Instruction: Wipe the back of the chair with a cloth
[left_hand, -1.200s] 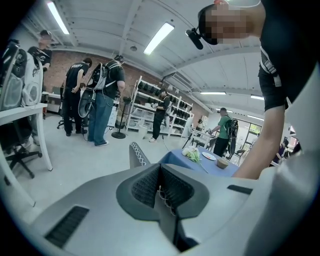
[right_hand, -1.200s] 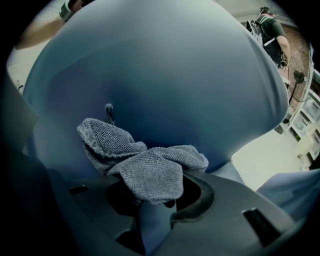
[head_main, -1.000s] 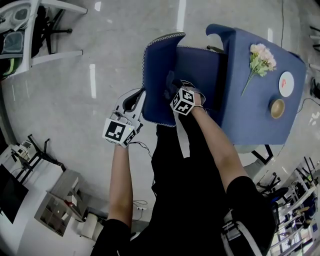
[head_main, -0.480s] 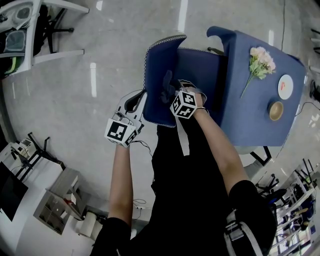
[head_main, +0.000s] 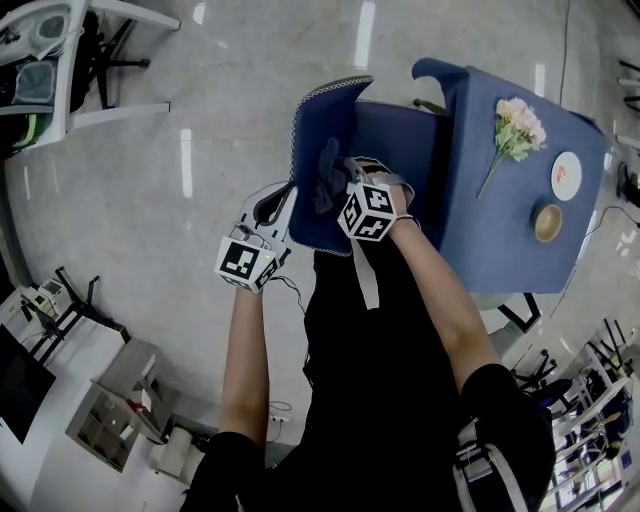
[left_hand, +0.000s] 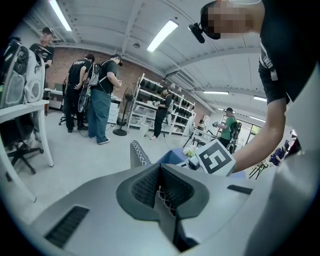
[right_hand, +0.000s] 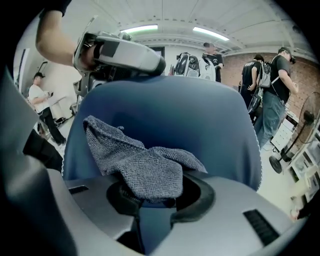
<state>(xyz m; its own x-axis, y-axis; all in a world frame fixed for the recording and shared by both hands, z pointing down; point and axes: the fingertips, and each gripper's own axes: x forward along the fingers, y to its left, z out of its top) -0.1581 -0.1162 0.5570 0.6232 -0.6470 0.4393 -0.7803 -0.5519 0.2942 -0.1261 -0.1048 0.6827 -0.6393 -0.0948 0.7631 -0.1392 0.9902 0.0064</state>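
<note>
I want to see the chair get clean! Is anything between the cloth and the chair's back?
No, nothing visible is. The right gripper holds the grey cloth right up against the blue chair back. The left gripper only pinches the chair back's edge, off to the side.

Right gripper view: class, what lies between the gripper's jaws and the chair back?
The cloth, clamped in the right gripper, fills that stretch in front of the chair back, as the right gripper view shows.
</note>
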